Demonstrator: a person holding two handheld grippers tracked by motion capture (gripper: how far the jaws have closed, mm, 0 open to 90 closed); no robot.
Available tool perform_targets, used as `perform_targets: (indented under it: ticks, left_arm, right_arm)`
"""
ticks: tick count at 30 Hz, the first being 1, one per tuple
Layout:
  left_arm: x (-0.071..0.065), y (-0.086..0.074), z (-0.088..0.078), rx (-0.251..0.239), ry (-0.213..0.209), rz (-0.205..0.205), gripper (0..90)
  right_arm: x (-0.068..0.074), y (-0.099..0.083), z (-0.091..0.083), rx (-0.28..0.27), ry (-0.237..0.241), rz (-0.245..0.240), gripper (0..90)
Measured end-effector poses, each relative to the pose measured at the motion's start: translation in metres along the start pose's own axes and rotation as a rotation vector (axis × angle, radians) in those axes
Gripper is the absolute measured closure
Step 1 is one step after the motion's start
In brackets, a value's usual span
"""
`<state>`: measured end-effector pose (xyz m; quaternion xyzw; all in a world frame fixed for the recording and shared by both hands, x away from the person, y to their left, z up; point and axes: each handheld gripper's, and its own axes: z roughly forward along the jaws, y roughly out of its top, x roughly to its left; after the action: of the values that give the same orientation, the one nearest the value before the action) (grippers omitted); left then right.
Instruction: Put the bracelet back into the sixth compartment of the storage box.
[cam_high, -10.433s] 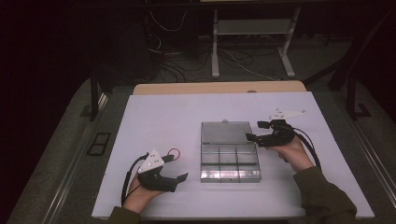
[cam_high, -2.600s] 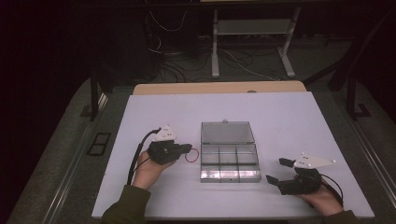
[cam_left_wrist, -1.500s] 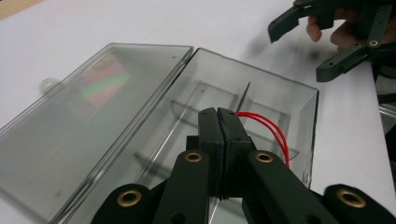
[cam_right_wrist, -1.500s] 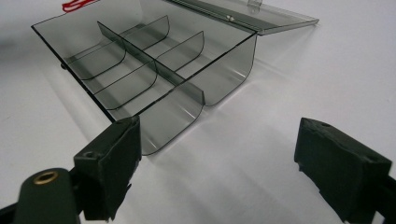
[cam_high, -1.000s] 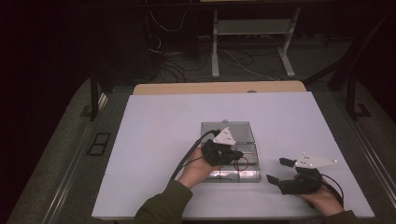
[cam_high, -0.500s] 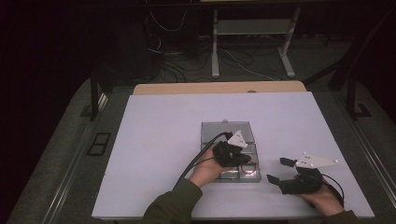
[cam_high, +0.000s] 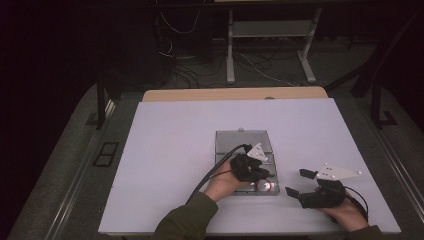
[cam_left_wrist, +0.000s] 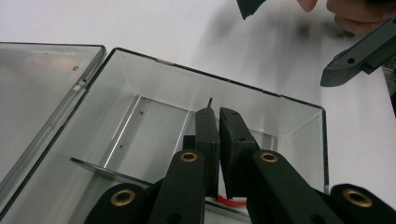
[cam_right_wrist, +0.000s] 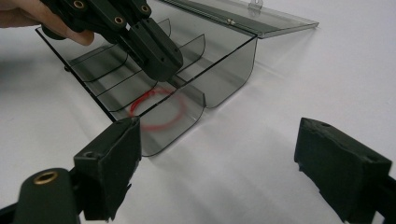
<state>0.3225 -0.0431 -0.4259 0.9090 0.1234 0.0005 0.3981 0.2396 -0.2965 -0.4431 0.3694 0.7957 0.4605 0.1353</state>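
Left gripper (cam_high: 257, 174) came from table's 9 o'clock side into clear plastic divided box (cam_high: 242, 140); jaws nearly closed, red ring (cam_right_wrist: 156, 108) in corner compartment at box's 5 o'clock. Grip uncertain, release probably beginning. Right gripper (cam_right_wrist: 224, 163) wide open, empty, idle at box's 4 o'clock.

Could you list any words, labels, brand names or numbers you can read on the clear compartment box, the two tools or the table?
None can be read: the clear compartment box, the red ring in it, the left tool, the right tool and the white table carry no legible text, label or number.
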Motion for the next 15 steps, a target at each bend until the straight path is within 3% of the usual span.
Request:
perform_targets:
  ticks: [7,15]
  left_arm:
    - [-0.002,0.001,-0.004,-0.023,0.000,-0.008,82.1]
    - [-0.005,-0.001,-0.021,-0.074,-0.009,-0.041,73.9]
  right_arm:
    - [0.000,0.000,0.000,-0.002,0.000,0.000,14.6]
    - [0.000,0.000,0.000,0.000,0.000,0.000,14.6]
